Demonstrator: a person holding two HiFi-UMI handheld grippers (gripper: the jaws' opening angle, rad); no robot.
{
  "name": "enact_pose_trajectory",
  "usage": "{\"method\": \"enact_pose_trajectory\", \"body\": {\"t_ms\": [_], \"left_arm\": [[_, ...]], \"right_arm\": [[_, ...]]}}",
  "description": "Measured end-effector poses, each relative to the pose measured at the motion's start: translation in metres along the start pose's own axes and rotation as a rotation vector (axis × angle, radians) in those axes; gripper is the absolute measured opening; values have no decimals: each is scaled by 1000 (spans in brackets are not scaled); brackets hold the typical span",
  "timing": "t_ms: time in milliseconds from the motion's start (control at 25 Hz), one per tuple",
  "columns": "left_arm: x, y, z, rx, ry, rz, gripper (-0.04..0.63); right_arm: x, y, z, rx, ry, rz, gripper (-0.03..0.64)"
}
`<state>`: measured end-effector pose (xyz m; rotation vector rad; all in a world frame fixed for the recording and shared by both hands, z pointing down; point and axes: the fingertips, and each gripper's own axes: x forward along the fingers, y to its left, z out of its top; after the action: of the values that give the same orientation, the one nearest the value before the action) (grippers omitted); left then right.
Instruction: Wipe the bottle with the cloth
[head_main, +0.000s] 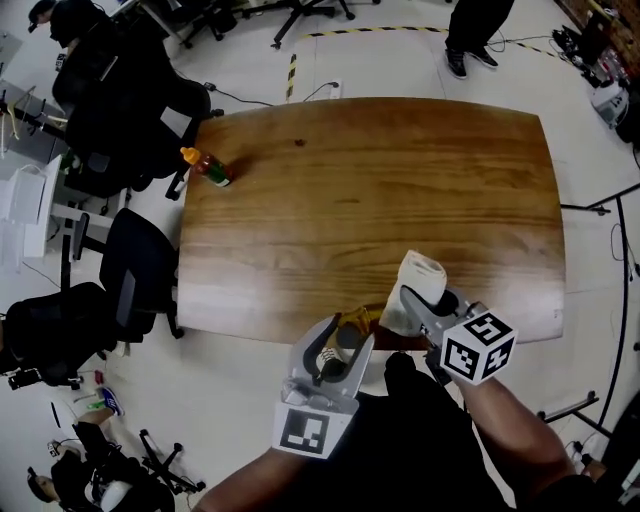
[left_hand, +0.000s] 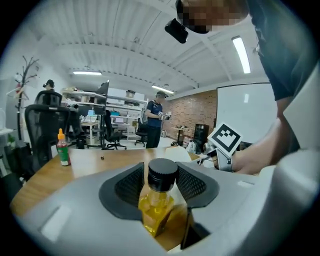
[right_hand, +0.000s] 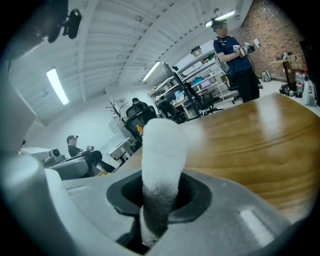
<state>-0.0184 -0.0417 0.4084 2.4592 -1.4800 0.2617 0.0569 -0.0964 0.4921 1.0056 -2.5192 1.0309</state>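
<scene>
Left tongs (head_main: 340, 350): pads clamped on the black cap of the bottle (left_hand: 157, 207).
Bottle: yellow liquid, long axis upright, at the near edge of the table (head_main: 380, 180).
Right tongs (right_hand: 160, 197): closed on the rolled white cloth (head_main: 418, 285).
Key relation: cloth just right of the bottle, not touching; the right hand likely needs to swing it leftward.
Writing: none readable on the bottle.
Sauce bottle (head_main: 206, 166): well apart, far left of the bottle.

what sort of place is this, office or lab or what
Most likely an open-plan office or workshop lab. Black office chairs stand beside a large wooden table, stocked shelves fill the background, and a brick wall closes one side.
</scene>
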Motion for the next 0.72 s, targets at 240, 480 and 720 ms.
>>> {"method": "enact_pose_trajectory", "body": {"t_ms": [240, 480, 720], "left_arm": [[-11, 0, -10, -46, 23, 72, 188], [-10, 7, -11, -55, 21, 75, 173], [-12, 6, -13, 69, 33, -182, 167]], "right_arm": [[4, 8, -1, -25, 27, 58, 78], [7, 9, -8, -34, 51, 73, 78], [6, 4, -5, 32, 16, 67, 78]]}}
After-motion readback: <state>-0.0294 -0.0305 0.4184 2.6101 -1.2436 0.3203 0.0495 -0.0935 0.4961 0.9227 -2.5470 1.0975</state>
